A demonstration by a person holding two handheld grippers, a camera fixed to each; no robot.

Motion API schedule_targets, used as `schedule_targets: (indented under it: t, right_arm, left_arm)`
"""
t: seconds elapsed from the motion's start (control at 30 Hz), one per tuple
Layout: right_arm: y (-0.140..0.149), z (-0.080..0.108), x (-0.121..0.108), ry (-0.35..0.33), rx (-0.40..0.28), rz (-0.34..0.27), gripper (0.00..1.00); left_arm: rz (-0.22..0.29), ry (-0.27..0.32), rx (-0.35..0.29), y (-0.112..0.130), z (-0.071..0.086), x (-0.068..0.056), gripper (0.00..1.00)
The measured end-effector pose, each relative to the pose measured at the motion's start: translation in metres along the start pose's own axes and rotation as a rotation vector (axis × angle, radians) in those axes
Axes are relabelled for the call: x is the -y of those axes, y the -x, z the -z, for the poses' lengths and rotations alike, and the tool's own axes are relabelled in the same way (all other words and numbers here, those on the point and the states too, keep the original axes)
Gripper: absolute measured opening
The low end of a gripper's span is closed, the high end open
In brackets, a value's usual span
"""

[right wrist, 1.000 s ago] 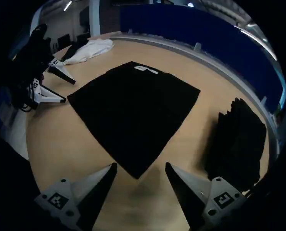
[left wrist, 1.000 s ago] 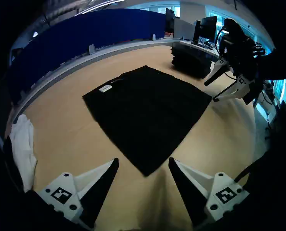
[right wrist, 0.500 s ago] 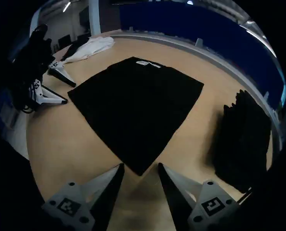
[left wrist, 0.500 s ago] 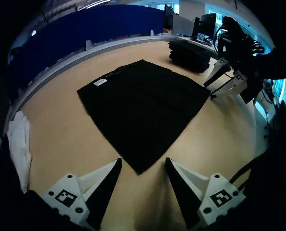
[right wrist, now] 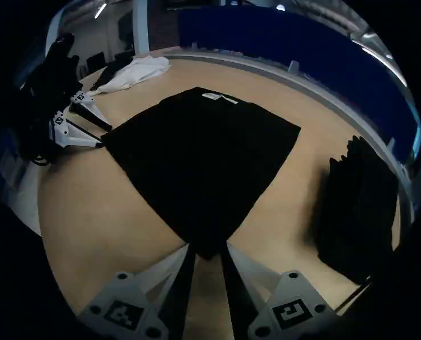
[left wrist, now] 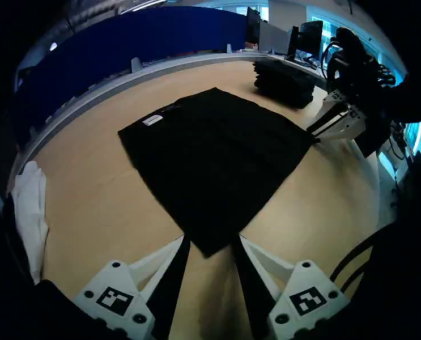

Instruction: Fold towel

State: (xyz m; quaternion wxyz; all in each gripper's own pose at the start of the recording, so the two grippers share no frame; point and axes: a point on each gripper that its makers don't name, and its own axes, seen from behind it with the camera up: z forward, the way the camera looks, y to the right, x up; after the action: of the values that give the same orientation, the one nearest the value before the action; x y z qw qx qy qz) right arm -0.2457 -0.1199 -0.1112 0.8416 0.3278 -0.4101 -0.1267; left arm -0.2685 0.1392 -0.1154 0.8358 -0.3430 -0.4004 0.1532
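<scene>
Left gripper (left wrist: 211, 242) sat low over the bench (left wrist: 97, 192), pointing along it. Its jaws were close-set either side of the left corner of the black towel (left wrist: 216, 153); could not tell whether they pressed the cloth. Right gripper (right wrist: 207, 250) was posed the same at the towel's right corner, jaws nearly together about the tip, grip also unclear. Towel lay flat and spread out mid-bench, with a white label (left wrist: 152, 120) near its far edge. Stack of dark folded cloths (right wrist: 357, 209) stood right of the towel, apart from it. White cloth (left wrist: 32, 215) lay at the bench's left edge. Blue partition (left wrist: 125, 39) ran along the far side, monitors (left wrist: 309, 34) at far right.
</scene>
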Motion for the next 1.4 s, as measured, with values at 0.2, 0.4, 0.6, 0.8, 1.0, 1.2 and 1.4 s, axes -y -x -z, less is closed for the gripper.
schedule_targets:
  t: [0.2, 0.4, 0.6, 0.8, 1.0, 1.2, 1.4]
  right_arm:
    - [-0.001, -0.001, 0.0, -0.002, 0.007, -0.012, 0.21]
    - [0.0, -0.001, -0.001, 0.003, 0.012, -0.018, 0.16]
    - [-0.005, 0.002, -0.003, 0.009, 0.002, -0.041, 0.14]
    - [-0.011, 0.007, -0.006, 0.018, -0.01, -0.053, 0.14]
    - [-0.025, 0.02, -0.007, 0.03, -0.038, -0.072, 0.14]
    - [-0.048, 0.041, -0.011, 0.05, -0.085, -0.088, 0.14]
    - [-0.071, 0.066, -0.011, 0.054, -0.125, -0.101, 0.14]
  left_arm:
    - [-0.004, -0.002, 0.004, 0.0, 0.001, 0.0, 0.42]
    - [0.0, -0.014, 0.007, 0.0, 0.001, 0.001, 0.2]
    - [0.022, -0.016, 0.007, -0.004, -0.001, -0.002, 0.12]
    - [0.047, -0.016, -0.002, -0.012, 0.003, -0.003, 0.11]
    - [0.062, -0.03, -0.014, -0.025, 0.014, -0.001, 0.11]
    - [0.088, -0.039, -0.035, -0.047, 0.035, 0.001, 0.11]
    - [0.115, -0.046, -0.046, -0.067, 0.059, 0.002, 0.11]
